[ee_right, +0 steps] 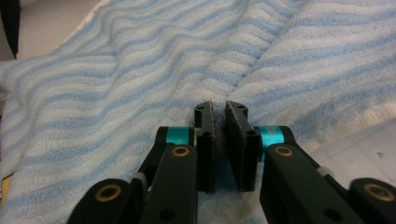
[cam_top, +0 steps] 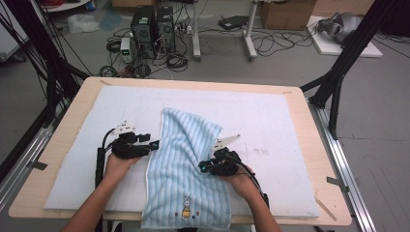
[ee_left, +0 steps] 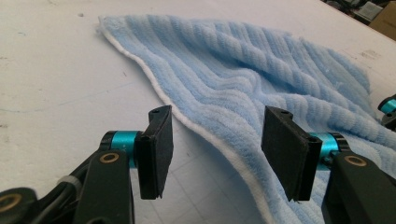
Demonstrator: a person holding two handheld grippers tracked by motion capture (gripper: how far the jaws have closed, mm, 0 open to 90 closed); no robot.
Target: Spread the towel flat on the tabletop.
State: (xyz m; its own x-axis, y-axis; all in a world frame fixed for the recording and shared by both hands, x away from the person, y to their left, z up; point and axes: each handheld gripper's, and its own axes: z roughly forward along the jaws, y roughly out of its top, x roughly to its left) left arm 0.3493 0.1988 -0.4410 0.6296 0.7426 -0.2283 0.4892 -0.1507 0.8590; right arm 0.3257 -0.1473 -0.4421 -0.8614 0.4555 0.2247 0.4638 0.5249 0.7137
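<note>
Towel (cam_top: 186,174) long axis near-to-far | left tool (cam_top: 153,144) gaping at its edge | right tool (cam_top: 204,166) pinching it

Grey floor (cam_top: 290,67), PC towers (cam_top: 152,24) w/ tangled cables (cam_top: 174,60), cardboard box (cam_top: 287,12), black frame legs (cam_top: 338,82)

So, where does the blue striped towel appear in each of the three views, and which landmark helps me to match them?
High view: the towel lies at the centre of the table, its near end with a rabbit picture hanging over the front edge.
Left gripper view: it crosses from upper left to lower right, its white hem between the open jaws.
Right gripper view: it covers most of the picture; the jaws pinch a fold.
Shared landmark: the blue and white stripes.
</note>
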